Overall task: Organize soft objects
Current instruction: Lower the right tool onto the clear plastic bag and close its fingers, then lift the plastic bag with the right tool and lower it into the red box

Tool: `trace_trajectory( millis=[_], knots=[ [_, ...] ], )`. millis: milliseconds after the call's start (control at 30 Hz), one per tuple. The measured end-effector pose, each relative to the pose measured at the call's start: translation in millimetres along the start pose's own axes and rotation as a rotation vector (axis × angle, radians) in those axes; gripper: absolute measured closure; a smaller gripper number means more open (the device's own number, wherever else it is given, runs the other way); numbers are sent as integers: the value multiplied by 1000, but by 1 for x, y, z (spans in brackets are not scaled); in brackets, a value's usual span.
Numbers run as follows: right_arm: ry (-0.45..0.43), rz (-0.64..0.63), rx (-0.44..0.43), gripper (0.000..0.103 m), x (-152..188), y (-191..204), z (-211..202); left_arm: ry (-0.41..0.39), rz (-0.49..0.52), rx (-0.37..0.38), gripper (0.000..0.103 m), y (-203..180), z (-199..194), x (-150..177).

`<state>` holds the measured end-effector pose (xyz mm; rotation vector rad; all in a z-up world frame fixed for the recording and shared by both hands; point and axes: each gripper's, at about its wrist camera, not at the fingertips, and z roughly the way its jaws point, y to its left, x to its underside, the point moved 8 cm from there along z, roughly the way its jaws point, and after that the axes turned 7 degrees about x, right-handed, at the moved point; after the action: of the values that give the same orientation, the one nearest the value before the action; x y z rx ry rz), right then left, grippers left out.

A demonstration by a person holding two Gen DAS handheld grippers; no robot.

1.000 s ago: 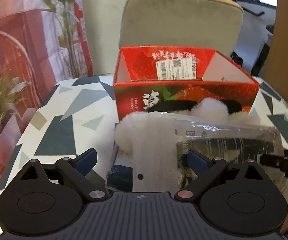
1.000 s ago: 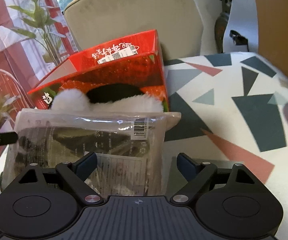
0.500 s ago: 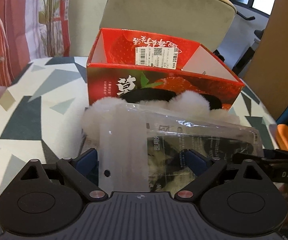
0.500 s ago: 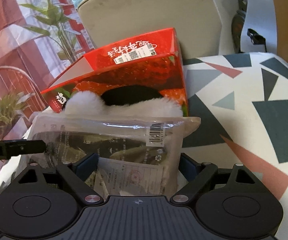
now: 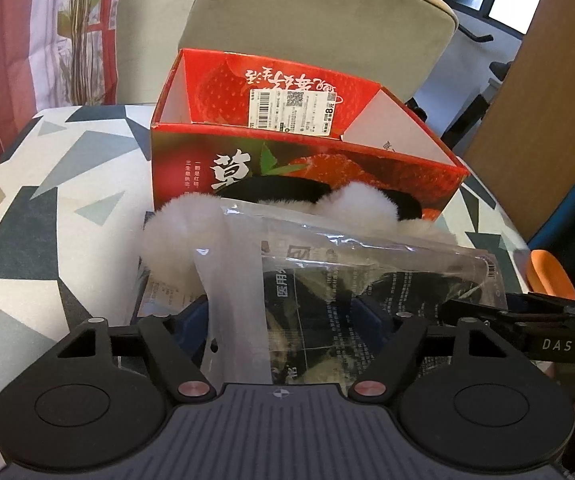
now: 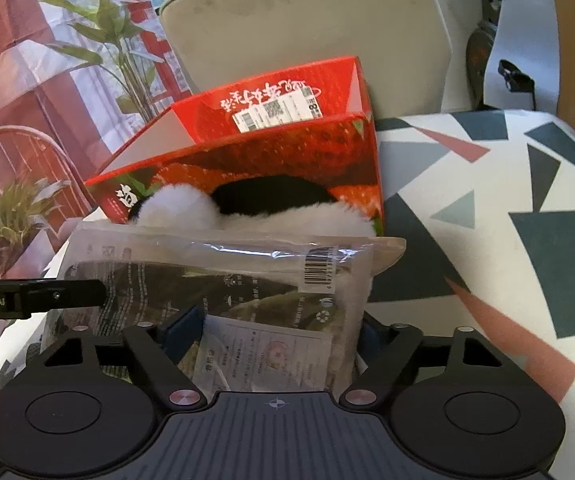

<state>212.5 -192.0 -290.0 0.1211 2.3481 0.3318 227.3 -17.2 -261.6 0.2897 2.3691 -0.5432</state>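
A clear plastic packet (image 5: 367, 276) (image 6: 227, 276) of dark folded items lies on a white fluffy plush thing (image 5: 179, 232) (image 6: 179, 204) with a black band. Both rest against the front of an open red strawberry-print box (image 5: 307, 168) (image 6: 287, 152). My left gripper (image 5: 283, 316) straddles the packet's left part, and its jaws are closing with the packet between them. My right gripper (image 6: 277, 330) straddles the packet's right end, its jaws also closing around it. I cannot see the pads pressing. Each gripper's finger tip shows at the edge of the other's view.
The table (image 5: 67, 200) (image 6: 487, 200) has a white cloth with dark triangles. A beige chair (image 5: 319, 20) stands behind the box. An orange object (image 5: 547, 276) lies at the right edge. A curtain and plants (image 6: 19, 216) fill the left side.
Both pairs of jaws have narrowed around the packet. The left gripper has tilted, so the box now sits further left and closer in its view.
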Motion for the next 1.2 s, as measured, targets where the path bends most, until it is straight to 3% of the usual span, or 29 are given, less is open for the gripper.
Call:
trace_trajectory(
  millis=[200, 400, 600, 800, 933, 1100, 1200],
  knots=[
    [8, -23, -20, 31, 1, 4, -1, 22, 83, 24, 32, 0, -6, -2],
    [26, -50, -38, 31, -2, 4, 2, 63, 84, 77, 31, 11, -4, -1],
    [63, -82, -69, 31, -4, 1, 5, 86, 142, 82, 32, 12, -8, -10],
    [83, -23, -93, 26, -4, -4, 15, 131, 138, 103, 31, 12, 4, -13],
    [87, -4, -81, 43, -11, 1, 6, 105, 185, 95, 33, 1, -6, -22],
    [23, -121, -92, 48, -33, 12, -25, 52, 239, 128, 34, -5, -34, -36],
    [-20, -172, -110, 56, -50, 15, -42, 22, 270, 127, 44, -6, -49, -43]
  ],
)
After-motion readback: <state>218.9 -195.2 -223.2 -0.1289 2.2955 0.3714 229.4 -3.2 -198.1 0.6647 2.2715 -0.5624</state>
